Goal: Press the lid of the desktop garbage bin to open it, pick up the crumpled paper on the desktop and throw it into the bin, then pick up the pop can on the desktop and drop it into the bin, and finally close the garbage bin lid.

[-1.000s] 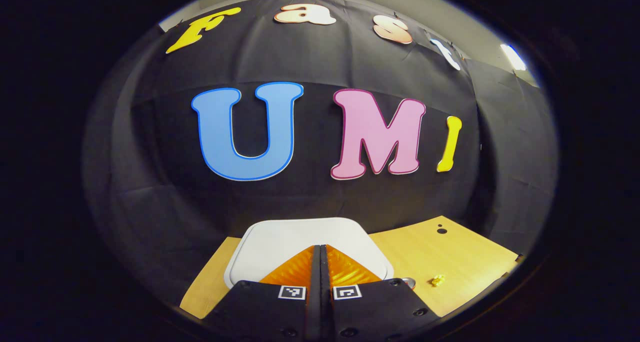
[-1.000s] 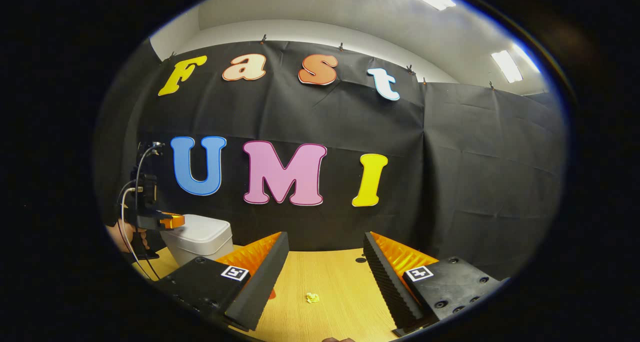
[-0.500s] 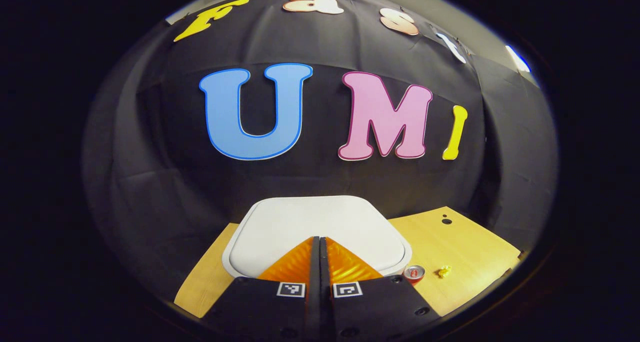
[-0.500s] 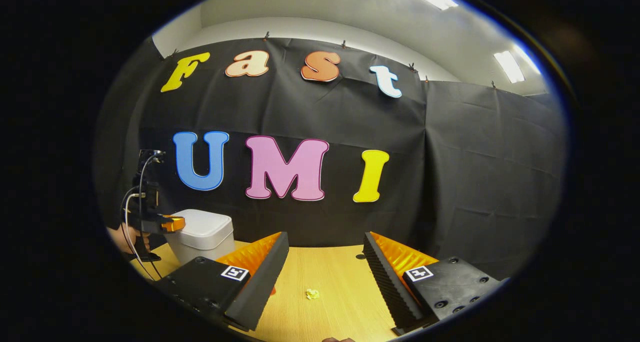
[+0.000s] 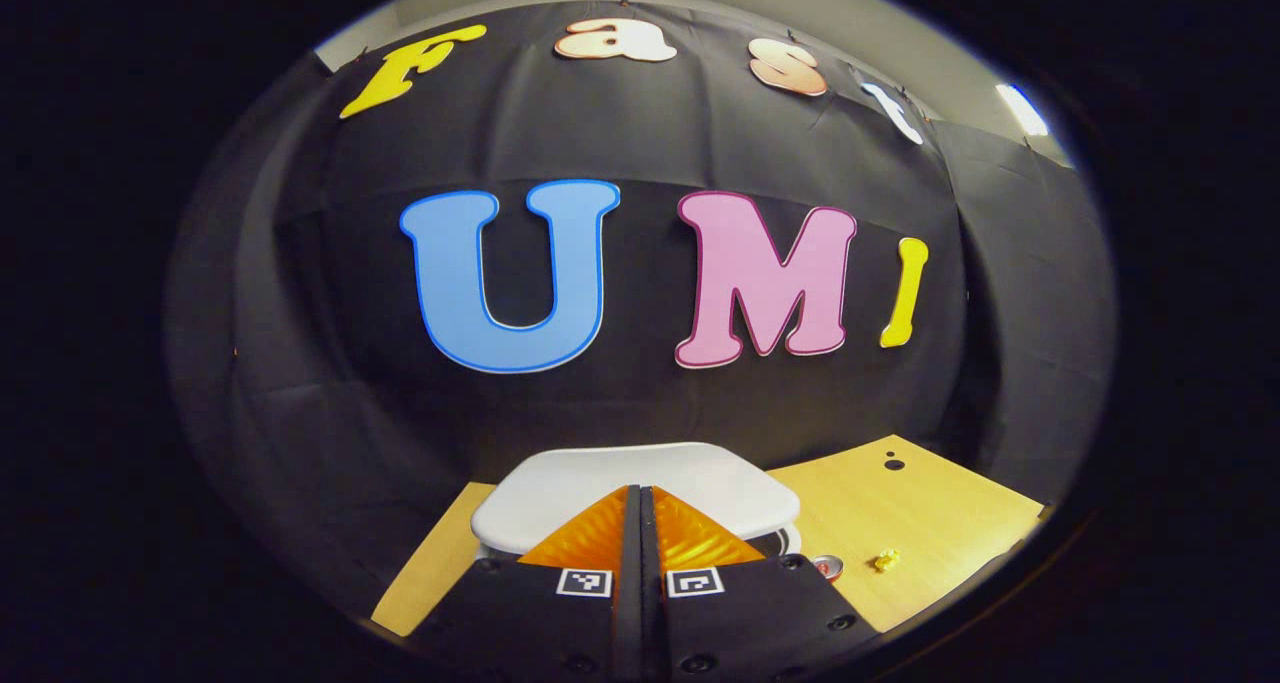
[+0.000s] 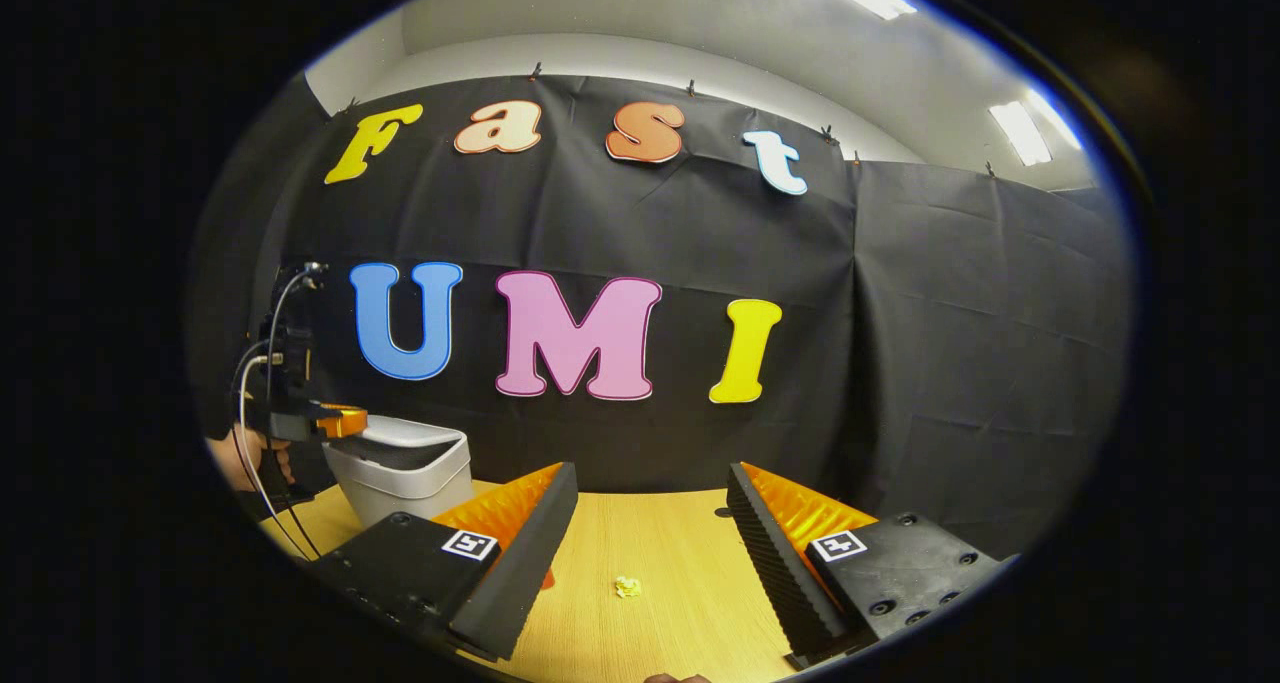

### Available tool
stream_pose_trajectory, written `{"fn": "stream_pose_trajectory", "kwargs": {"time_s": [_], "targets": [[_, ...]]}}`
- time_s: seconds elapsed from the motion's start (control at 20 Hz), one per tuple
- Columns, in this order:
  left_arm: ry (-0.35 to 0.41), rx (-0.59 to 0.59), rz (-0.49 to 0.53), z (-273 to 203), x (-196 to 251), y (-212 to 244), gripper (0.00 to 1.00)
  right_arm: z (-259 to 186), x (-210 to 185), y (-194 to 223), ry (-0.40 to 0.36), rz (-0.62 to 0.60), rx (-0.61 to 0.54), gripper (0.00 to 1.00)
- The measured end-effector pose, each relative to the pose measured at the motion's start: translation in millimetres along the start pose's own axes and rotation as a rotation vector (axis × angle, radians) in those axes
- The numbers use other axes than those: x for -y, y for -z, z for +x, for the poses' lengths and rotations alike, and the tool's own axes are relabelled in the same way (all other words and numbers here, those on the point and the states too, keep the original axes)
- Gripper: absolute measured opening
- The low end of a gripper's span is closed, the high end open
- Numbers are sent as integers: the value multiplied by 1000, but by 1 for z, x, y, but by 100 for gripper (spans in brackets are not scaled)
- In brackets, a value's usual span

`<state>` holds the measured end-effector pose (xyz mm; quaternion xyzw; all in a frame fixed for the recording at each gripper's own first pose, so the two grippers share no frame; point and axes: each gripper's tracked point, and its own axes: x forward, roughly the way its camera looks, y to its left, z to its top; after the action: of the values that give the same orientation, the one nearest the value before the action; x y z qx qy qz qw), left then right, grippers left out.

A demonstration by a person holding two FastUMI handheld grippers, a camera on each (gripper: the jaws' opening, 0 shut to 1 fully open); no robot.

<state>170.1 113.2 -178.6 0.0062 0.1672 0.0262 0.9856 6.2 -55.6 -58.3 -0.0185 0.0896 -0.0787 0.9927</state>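
My left gripper [image 5: 640,508] has its jaws pressed together, tips over the near edge of the bin's lid [image 5: 640,478], which is tilted up at the front. Right of the bin [image 6: 405,478] on the table [image 5: 900,523] stands the can [image 5: 826,566], then the paper [image 5: 885,560] farther right. My right gripper [image 6: 650,518] hovers with jaws spread wide, holding nothing, the paper beyond them, well right of the bin.

Left tongs [image 5: 640,508] pressed together (a hand [image 6: 243,460] grips them); right tongs [image 6: 650,523] spread wide.
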Motion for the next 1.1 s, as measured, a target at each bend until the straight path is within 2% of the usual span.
{"fn": "stream_pose_trajectory", "kwargs": {"time_s": [0.2,0.5,0.6,0.85,0.9,1.0,1.05,1.1], "targets": [[28,94,42,-20,15,-50,5,0,0,-3,2,-4,5,97],[47,241,49,-69,46,-108,6,7,-1,3,-7,-9,-24,97],[69,274,24,-85,60,-122,7,14,-3,9,-18,-7,-42,97],[73,281,-15,-108,74,-131,22,32,-7,22,-45,-38,-79,97],[69,279,-22,-112,75,-130,28,36,-9,25,-53,-39,-93,97],[52,267,-29,-118,78,-120,84,45,-12,30,-68,-37,-104,97],[42,262,-27,-120,78,-116,96,49,-14,33,-76,-38,-107,97],[38,269,-33,-128,80,-114,96,55,-16,37,-87,-43,-111,97]]}}
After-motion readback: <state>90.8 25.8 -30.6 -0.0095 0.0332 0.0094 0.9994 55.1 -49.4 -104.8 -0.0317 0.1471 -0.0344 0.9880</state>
